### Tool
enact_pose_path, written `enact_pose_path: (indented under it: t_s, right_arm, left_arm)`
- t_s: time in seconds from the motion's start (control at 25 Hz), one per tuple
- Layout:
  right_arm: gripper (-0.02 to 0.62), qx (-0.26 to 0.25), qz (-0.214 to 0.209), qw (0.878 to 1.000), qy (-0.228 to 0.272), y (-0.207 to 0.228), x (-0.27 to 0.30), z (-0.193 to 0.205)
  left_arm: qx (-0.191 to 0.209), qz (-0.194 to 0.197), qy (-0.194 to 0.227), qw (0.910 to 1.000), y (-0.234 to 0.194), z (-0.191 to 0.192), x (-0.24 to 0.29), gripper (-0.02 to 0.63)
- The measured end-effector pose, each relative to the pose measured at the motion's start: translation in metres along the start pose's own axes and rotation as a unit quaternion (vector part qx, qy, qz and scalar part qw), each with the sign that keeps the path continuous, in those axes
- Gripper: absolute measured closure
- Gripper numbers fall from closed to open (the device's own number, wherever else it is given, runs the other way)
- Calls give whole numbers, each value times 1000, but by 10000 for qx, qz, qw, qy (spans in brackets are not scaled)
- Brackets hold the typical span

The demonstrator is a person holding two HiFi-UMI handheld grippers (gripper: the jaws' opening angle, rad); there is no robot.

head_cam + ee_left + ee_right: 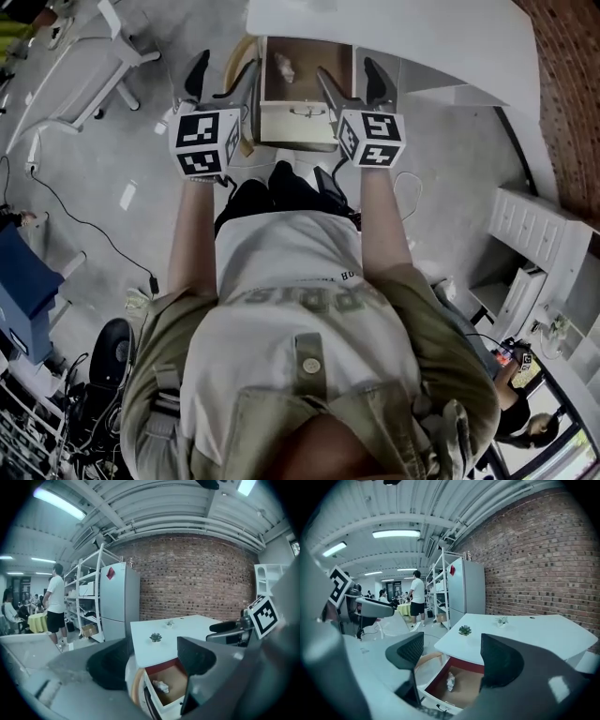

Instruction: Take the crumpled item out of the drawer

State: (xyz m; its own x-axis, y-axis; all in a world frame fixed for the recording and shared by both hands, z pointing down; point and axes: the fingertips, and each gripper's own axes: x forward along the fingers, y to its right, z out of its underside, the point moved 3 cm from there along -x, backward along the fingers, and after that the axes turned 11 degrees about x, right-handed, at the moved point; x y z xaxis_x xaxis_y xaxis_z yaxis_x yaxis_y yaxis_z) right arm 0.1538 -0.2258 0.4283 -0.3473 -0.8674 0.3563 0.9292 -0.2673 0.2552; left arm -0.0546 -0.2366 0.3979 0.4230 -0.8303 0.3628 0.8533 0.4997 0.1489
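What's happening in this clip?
A person holds a hand-held gripper in each hand above an open drawer under a white desk. The left hand-held gripper and the right hand-held gripper both have their jaws apart and hold nothing. The crumpled item lies on the drawer's floor, clear of both grippers, so it is not yet picked up.

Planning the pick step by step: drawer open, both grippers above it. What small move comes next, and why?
Probably lower the right gripper into the open drawer toward the crumpled item: its jaws stand apart and empty, and the item lies untouched on the drawer floor, roughly in line between them.
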Motion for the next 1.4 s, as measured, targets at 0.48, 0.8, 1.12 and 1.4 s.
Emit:
enact_pose_path:
  t_s: [0.48, 0.8, 1.12, 1.4]
  right_arm:
    - [222, -405, -426, 9933, -996, 1, 80, 61]
    - [210, -1319, -778, 9613, -2290, -7, 145, 140]
    - [213, -1742, -806, 9201, -3414, 15, 197, 213]
    - [218, -2048, -814, 8823, -4159, 28, 241, 260]
  left_arm:
    - [-6, -94, -413, 9991, -1, 32, 17, 279]
    - [65, 93, -358, 9993, -31, 42, 34, 279]
    - [28, 147, -395, 9991, -45, 60, 46, 279]
    - [-89, 125, -406, 9991, -59, 85, 61, 279]
